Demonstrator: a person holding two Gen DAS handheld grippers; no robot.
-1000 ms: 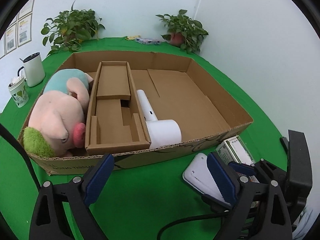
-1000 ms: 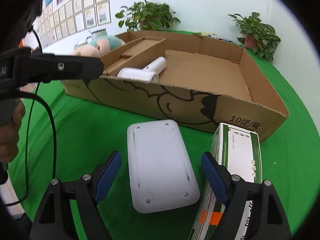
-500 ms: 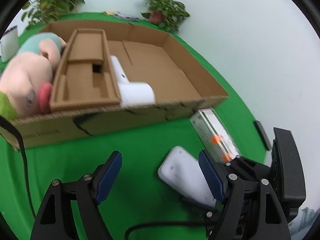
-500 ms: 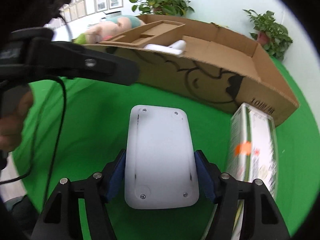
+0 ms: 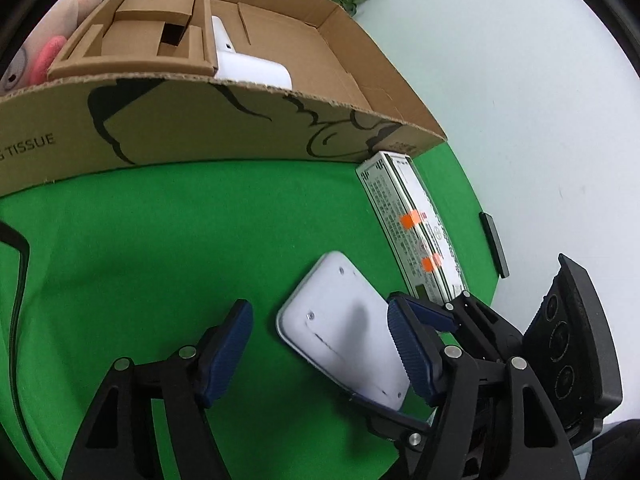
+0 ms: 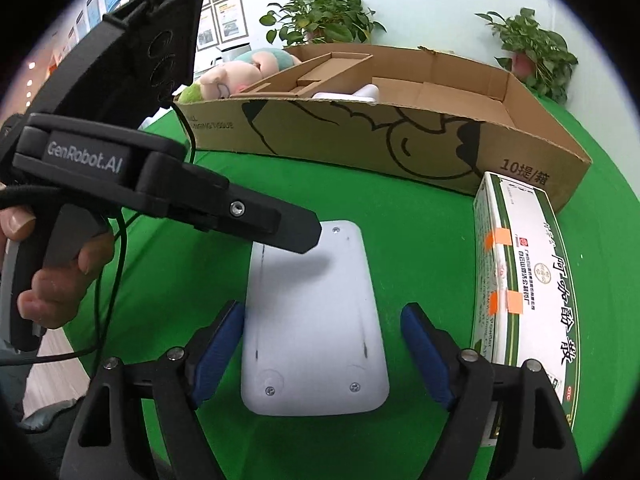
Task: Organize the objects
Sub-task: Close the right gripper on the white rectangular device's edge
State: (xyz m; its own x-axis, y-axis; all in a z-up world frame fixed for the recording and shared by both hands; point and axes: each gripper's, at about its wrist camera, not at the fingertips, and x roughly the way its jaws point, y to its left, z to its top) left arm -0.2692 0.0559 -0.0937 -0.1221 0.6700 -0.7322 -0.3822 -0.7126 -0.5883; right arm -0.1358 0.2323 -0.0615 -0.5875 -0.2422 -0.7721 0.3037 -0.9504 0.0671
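**Ana:** White device lies flat on the green cloth, in front of the cardboard box and just left of the medicine carton. Where is it against the jaws?

**Ben:** Between the fingers of the right gripper. Its long axis runs straight away from that gripper, toward the box, so the pads face its two long edges. The jaws stand moderately wide; the left pad is at or almost at the edge, while green shows between the right pad and the device.

**Ana:** And the left gripper?

**Ben:** Its jaws are wide and hold nothing. It reaches in from the side, one finger over the device's far end, and in its own view the device lies skewed across the gap. The right gripper looks the better placed to take it.

**Ana:** What differs from half a second ago?

**Ben:** Then the right pads pressed both long edges; now they are spread and the device is loose. The left gripper has come much closer. The hair dryer and plush toy remain inside the box.
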